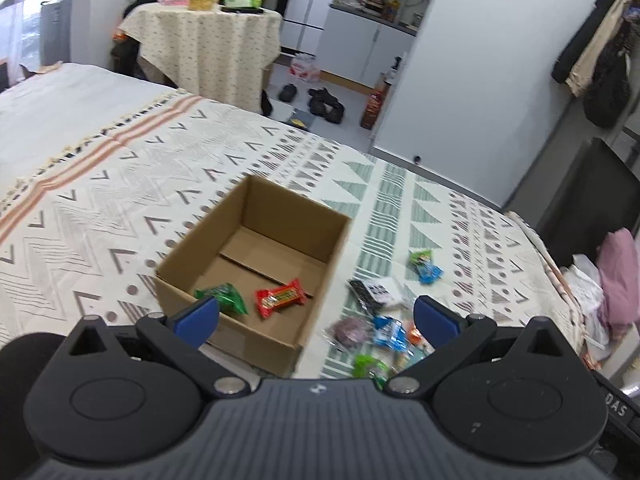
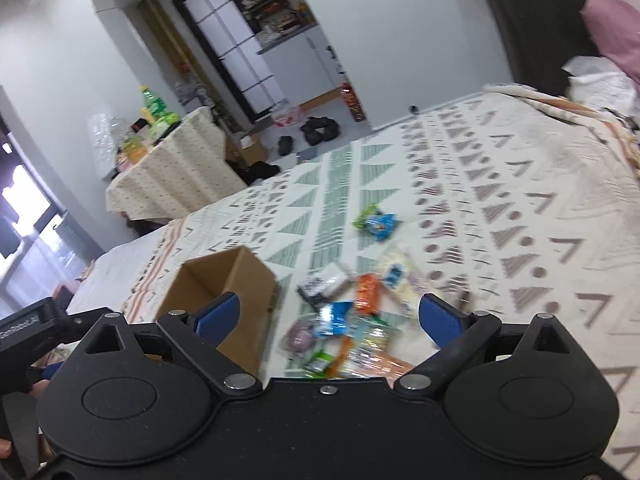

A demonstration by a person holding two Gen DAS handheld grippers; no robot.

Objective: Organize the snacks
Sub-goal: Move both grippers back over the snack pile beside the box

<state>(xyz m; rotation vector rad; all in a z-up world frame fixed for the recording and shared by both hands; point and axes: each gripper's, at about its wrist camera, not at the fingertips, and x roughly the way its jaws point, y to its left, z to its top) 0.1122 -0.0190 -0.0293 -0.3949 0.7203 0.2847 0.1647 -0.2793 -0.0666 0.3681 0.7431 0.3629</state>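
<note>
1. Nearest the lens, the left gripper (image 1: 318, 322) stood with jaws spread wide and nothing between them.
2. Beyond it at 11 o'clock, the cardboard box (image 1: 176, 268) on the patterned bedspread (image 1: 120, 184) held a green packet (image 1: 222, 298) and a red packet (image 1: 280, 298).
3. Loose snacks (image 1: 384, 332) lay at 1 o'clock, just beside the box.
4. Likewise released and empty, the right gripper (image 2: 330, 320) hung over the snack pile (image 2: 352, 320).

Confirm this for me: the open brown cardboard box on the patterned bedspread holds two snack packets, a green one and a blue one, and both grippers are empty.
One detail is wrong. The open brown cardboard box holds a green snack packet and a red one, not a blue one, as the left wrist view shows. The rest holds: the box sits on the patterned bedspread, and the left gripper and right gripper are empty.
</note>
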